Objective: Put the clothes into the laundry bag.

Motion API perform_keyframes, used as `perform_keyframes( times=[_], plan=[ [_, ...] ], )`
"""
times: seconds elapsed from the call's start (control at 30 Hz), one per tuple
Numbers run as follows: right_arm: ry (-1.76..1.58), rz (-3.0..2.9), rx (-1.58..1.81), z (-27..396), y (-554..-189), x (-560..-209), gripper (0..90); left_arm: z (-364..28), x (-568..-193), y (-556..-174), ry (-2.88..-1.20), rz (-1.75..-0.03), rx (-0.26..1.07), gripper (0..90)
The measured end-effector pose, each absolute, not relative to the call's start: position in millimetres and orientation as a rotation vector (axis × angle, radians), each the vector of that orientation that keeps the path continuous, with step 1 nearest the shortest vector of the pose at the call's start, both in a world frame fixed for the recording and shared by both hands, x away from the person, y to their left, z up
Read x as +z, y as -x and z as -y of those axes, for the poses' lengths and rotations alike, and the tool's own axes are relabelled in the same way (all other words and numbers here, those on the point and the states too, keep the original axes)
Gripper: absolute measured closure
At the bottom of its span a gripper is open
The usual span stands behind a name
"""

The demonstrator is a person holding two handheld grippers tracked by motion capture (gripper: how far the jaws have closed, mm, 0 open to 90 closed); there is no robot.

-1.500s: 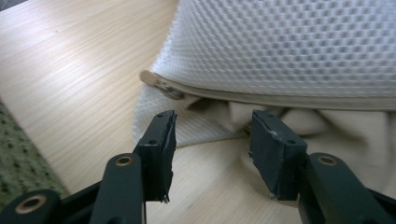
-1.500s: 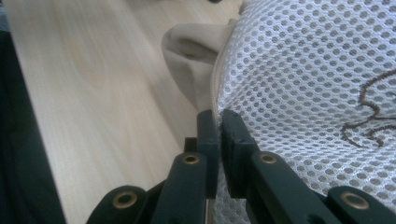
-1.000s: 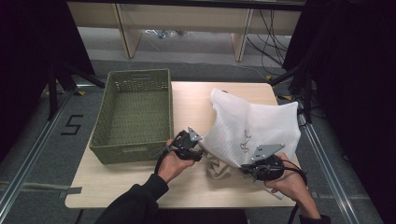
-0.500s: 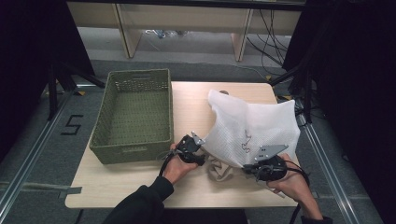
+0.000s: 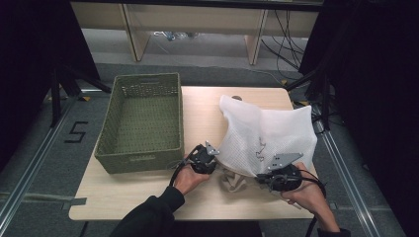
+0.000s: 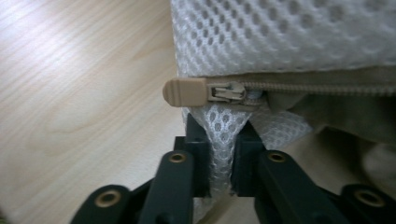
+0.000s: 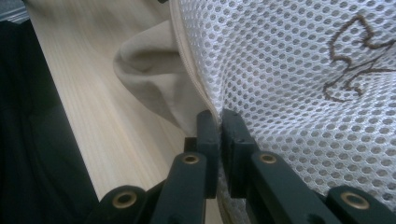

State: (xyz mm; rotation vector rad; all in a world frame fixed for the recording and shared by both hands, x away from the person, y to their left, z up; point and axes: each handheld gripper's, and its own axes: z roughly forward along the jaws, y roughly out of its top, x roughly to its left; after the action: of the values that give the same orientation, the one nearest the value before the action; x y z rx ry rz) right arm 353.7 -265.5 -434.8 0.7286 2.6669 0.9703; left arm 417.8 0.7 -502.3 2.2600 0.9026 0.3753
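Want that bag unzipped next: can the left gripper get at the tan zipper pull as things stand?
Probably not yet: the left gripper has just closed on the mesh bag corner. The zipper pull lies bare just beyond its jaws.

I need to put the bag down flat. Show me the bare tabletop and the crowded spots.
Bare wood: the near-left corner in front of the basket, and the strip between basket and mesh bag. The basket itself is empty. Crowded: the near-right edge, where both tongs, left and right, pinch the bag beside the beige cloth.
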Motion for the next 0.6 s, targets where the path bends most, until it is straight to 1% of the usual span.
perform_keyframes(
  times=[0.1, 0.13, 0.23, 0.27, 0.6],
  plan=[
    [-0.737, -2.678, 0.959, 258.3, -355.2, -439.6, 87.1, -2.9, -501.1, -410.9, -2.273, -0.868, 0.364, 81.7],
    [-0.710, -2.689, 0.959, 255.2, -357.2, -441.7, 87.1, -2.8, -501.8, -408.7, -2.260, -0.882, 0.349, 81.8],
    [-0.735, -2.704, 0.926, 245.8, -359.3, -445.3, 87.2, -5.5, -502.1, -404.0, -2.285, -0.845, 0.361, 82.0],
    [-0.745, -2.695, 0.931, 242.1, -360.9, -448.0, 87.3, -5.0, -502.9, -402.4, -2.269, -0.858, 0.338, 82.0],
    [-0.746, -2.590, 0.897, 216.4, -383.6, -459.7, 87.2, -7.9, -501.7, -396.6, -2.302, -0.782, 0.343, 84.1]
  ],
)
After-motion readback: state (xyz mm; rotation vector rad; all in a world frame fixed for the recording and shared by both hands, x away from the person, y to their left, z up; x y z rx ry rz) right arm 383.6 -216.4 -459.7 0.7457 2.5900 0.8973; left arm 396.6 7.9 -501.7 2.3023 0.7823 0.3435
